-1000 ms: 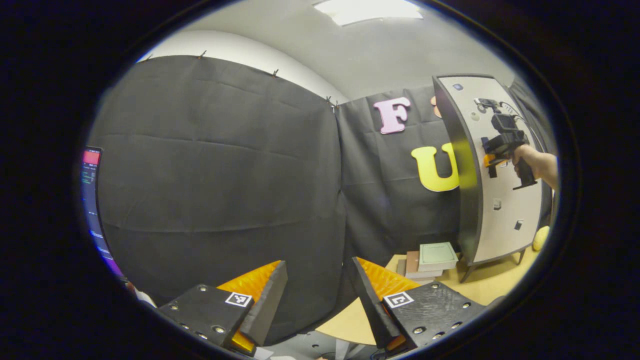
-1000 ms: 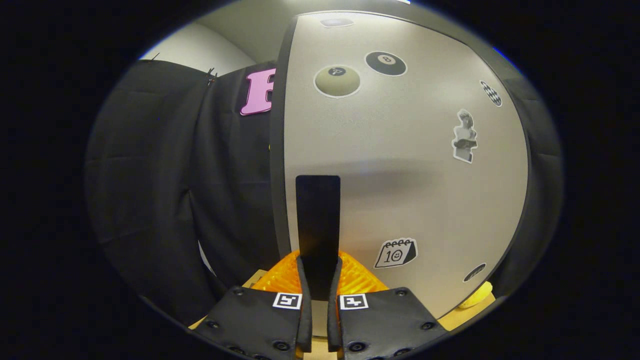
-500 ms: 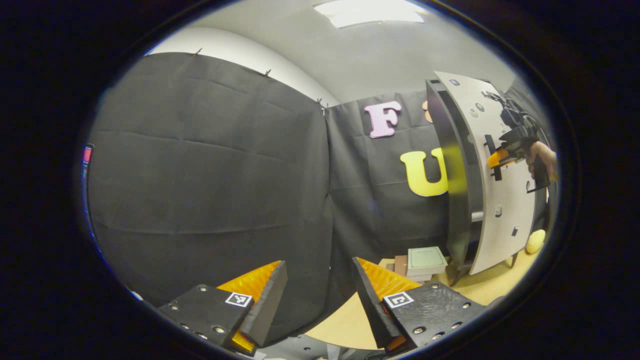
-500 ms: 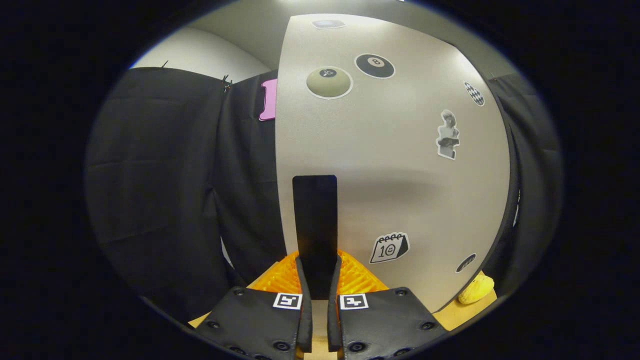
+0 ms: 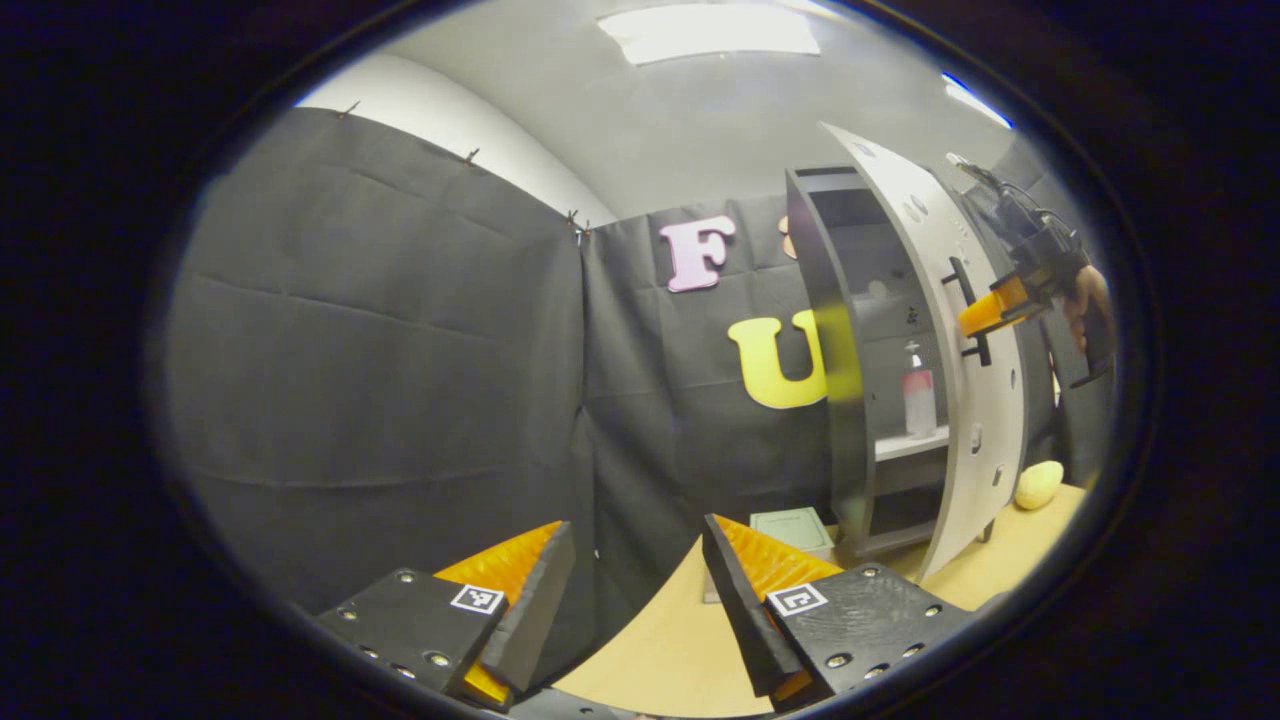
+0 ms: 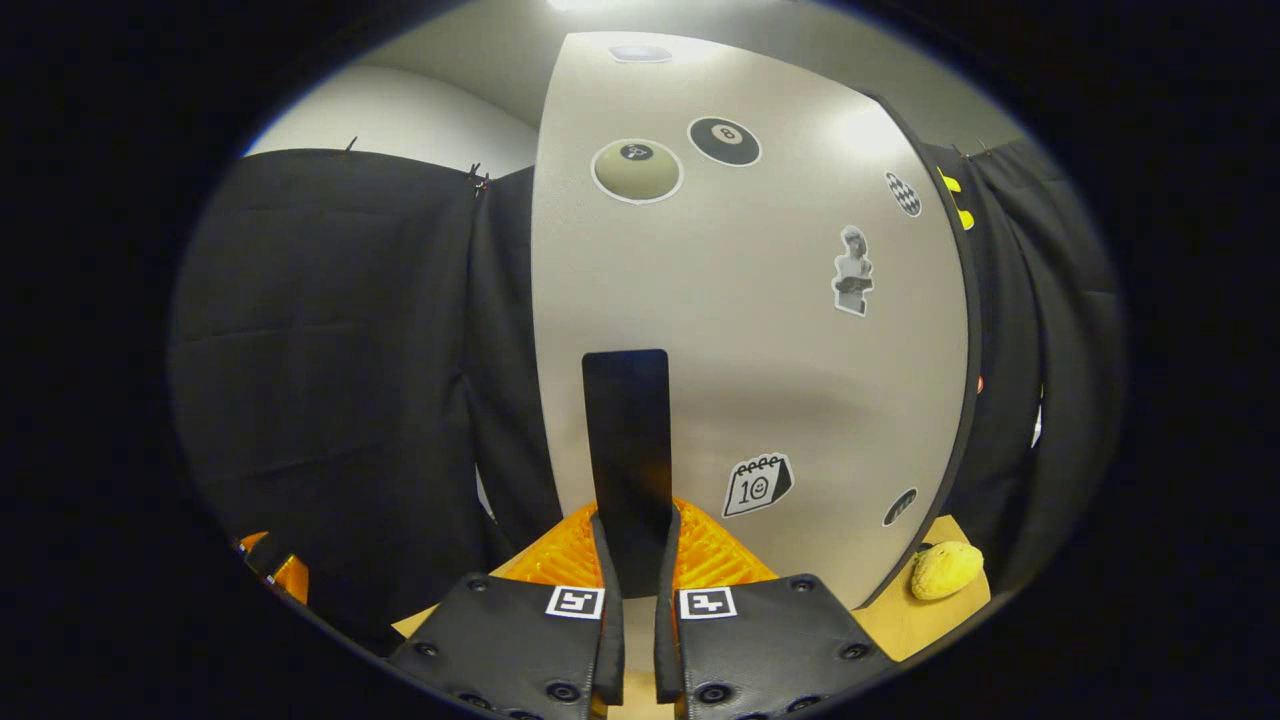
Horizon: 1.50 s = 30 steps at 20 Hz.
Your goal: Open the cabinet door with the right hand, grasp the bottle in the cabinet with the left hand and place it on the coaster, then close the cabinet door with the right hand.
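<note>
1. Right gripper [image 6: 633, 560] is clamped on the black door handle [image 6: 627, 440] of the cabinet door [image 6: 760, 330], which stands swung partly open.
2. Left gripper [image 5: 635, 590] is spread wide and holds nothing, above the table [image 5: 660, 650] edge.
3. Left gripper view looks into the cabinet [image 5: 835, 360]: the bottle [image 5: 917, 395] stands upright on a shelf, behind the door's free edge.
4. Nearby are a green book [image 5: 790, 527] and a yellow lemon-like thing [image 6: 945, 570] beside the door's foot.

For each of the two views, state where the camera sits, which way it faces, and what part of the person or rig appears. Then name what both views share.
Left gripper view: rides the open left gripper, facing the cabinet and bottle; a hand holds the right gripper.
Right gripper view: rides the right gripper, shut on the handle, facing the door.
Shared: door, handle, yellow object.
</note>
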Each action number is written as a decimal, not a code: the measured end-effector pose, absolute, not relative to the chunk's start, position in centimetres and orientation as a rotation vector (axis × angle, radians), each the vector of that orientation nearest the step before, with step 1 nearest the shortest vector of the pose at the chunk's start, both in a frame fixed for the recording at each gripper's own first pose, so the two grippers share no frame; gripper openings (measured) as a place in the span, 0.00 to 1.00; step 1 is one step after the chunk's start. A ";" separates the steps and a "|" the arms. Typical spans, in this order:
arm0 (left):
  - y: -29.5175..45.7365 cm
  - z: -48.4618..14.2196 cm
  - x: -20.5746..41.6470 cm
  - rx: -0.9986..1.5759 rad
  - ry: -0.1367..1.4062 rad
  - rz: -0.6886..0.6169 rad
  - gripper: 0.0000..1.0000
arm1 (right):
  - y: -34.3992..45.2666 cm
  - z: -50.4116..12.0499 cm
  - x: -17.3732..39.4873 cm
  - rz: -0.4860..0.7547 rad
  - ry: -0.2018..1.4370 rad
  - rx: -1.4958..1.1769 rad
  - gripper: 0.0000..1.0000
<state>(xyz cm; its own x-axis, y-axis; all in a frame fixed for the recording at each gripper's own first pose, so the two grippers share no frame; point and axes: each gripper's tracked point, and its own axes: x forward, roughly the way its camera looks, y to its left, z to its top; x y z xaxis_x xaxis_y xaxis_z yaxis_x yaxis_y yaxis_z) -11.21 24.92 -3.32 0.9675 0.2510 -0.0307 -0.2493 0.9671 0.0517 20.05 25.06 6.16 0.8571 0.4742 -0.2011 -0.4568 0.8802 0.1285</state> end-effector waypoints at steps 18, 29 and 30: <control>2.9 -0.5 -7.4 0.030 0.018 0.067 0.77 | 19.0 6.2 19.2 0.624 0.205 0.035 0.13; -6.4 1.3 -7.4 0.048 -0.005 0.001 0.77 | 14.7 6.4 17.9 0.612 0.143 0.043 0.13; -7.0 1.4 -7.3 0.051 -0.004 -0.002 0.80 | 14.2 6.4 17.6 0.600 0.141 0.044 0.13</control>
<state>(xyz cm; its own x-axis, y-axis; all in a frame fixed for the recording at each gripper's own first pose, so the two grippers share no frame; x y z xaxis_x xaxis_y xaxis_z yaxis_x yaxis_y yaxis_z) -7.31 -7.02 1.44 1.0000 -0.0025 0.0043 0.0023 0.9987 0.0515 17.65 14.23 6.42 0.8158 0.5659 -0.1193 -0.5599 0.8245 0.0820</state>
